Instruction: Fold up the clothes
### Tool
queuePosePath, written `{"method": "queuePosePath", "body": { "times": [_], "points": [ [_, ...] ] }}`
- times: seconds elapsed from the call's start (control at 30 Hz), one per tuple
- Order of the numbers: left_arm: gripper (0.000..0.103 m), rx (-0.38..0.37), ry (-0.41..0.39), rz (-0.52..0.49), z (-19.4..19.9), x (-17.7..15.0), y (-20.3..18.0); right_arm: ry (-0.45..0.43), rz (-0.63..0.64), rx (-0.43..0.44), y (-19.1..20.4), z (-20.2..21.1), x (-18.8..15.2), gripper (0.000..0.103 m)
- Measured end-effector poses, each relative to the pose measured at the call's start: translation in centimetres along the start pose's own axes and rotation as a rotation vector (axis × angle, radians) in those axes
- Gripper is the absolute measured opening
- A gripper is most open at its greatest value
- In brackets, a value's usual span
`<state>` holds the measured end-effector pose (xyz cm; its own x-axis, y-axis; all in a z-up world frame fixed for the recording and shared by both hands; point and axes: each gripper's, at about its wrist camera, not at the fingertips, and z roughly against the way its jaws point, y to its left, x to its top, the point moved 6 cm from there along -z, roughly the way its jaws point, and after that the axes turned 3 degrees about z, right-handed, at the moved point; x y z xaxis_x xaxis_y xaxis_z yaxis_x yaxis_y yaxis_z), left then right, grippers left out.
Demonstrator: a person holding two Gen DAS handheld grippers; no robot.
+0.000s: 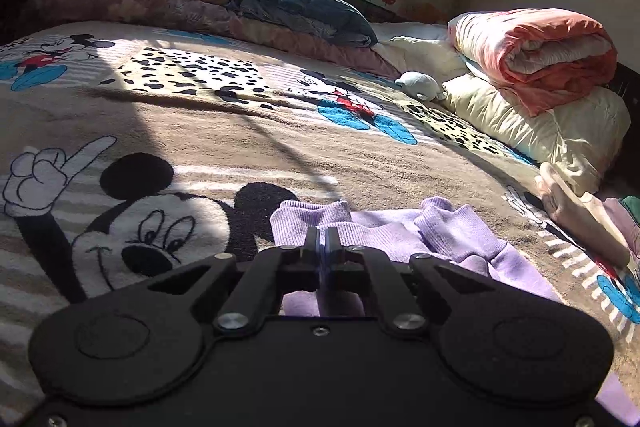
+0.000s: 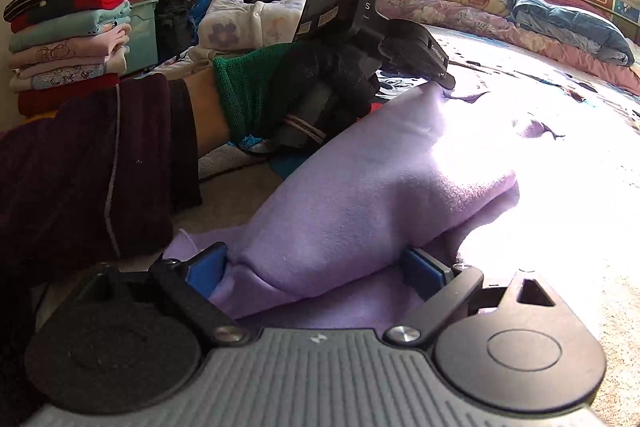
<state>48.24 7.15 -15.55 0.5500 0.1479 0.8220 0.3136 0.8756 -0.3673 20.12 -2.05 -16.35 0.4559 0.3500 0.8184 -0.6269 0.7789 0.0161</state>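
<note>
Two hand-held grippers on the bed [image 1: 360,155]: left hand-held gripper [image 1: 323,233] pinched tight on the lilac garment [image 2: 360,195]; right hand-held gripper [image 2: 316,267] spread wide, a fold of the garment between its fingers.

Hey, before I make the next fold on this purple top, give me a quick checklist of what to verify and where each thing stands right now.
1. Left claw gripping the purple top: ok, jaws closed together on its fabric.
2. Right claw gripping: not ok, jaws wide open around a thick fold of the top, not pinching.
3. Landing space on the Mickey blanket ahead: ok, bare.
4. Top lying flat: not ok, cuffs and body are bunched.
5. Nearby pink garment apart from the top: ok in the left wrist view.
6. Far edge of the top: cannot tell, washed out by sunlight.
</note>
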Motion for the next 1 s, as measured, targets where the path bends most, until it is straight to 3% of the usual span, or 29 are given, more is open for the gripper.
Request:
{"method": "queuePosePath", "body": {
  "times": [0.23,0.27,0.33,0.37,0.57,0.7,0.8,0.83,0.9,1.0],
  "points": [
    [0.008,-0.018,0.040,-0.092,4.3,-1.5,-1.9,-0.106,0.002,-0.034,-0.7,3.6,1.4,0.091],
    [0.008,-0.023,0.045,-0.107,5.1,-1.7,-2.2,-0.105,0.007,-0.042,-0.9,3.4,1.6,0.089],
    [0.008,-0.032,0.057,-0.139,6.7,-2.2,-2.9,-0.102,0.000,-0.051,-1.9,2.9,2.3,0.074],
    [0.008,-0.037,0.063,-0.155,7.4,-2.5,-3.3,-0.097,-0.007,-0.057,-2.4,2.5,2.6,0.068],
    [0.008,-0.066,0.097,-0.249,12.1,-4.0,-5.3,-0.056,-0.063,-0.118,-6.3,1.2,4.1,0.063],
    [0.008,-0.128,0.160,-0.327,16.0,-8.1,-8.3,0.007,-0.111,-0.093,-8.2,-0.7,3.8,0.054],
    [0.008,-0.188,0.222,-0.362,17.7,-11.1,-10.5,0.061,-0.159,-0.066,-9.6,-2.8,3.5,0.054],
    [0.014,-0.198,0.248,-0.372,17.7,-12.2,-11.1,0.085,-0.171,-0.055,-9.9,-3.7,3.5,0.054],
    [0.020,-0.110,0.287,-0.366,16.2,-14.1,-11.2,0.117,-0.174,-0.063,-9.9,-4.4,3.7,0.054],
    [0.022,-0.074,0.261,-0.312,16.2,-14.1,-11.3,0.151,-0.193,-0.079,-9.4,-4.2,4.6,0.055]
  ]
}}
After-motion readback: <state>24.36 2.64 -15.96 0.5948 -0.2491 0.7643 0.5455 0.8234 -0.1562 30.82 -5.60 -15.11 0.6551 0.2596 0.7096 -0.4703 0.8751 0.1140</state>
